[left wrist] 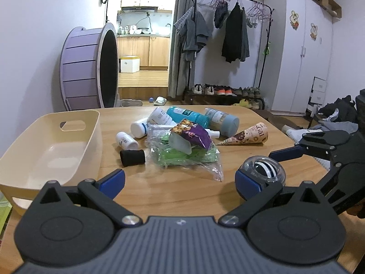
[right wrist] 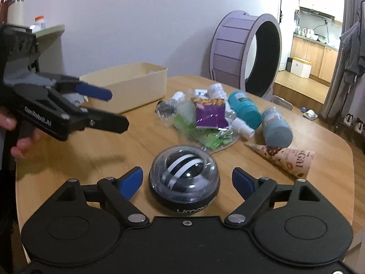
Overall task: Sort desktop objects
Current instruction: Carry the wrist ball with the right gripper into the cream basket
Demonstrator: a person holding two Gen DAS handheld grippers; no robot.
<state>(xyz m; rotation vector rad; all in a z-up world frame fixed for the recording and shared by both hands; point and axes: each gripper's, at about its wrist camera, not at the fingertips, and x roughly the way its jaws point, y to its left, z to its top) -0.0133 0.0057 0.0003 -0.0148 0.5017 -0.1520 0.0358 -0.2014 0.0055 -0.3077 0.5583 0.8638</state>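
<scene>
1. Left gripper is sitting at the bottom of the left wrist view, jaws spread wide, holding nothing; bare wooden table is showing between its blue pads.
2. Right gripper is sitting at the bottom centre of the right wrist view, jaws wide apart, straddling the gyro ball; small gaps are showing on both sides, so the pads are not gripping it.
3. Gyro ball is resting on the table, clear dome up, black-and-white rotor inside; in the left wrist view it is lying lower right, partly behind the left gripper's right pad.
4. Beige bin is standing at left of the left wrist view, handle cutout in its far wall, interior looking bare.
5. Pile is lying centre frame: purple snack bag lying on top of a clear bag of green items; black cylinder lying just left of that bag, near the bin.
6. Two white bottles are lying behind the cylinder; teal bottle and grey-capped bottle are lying on their sides at the back.
7. Paper cone is lying right of the pile, tip pointing left.
8. In the right wrist view a hand at the left edge is holding the left gripper, blurred, above the table in front of the bin.
</scene>
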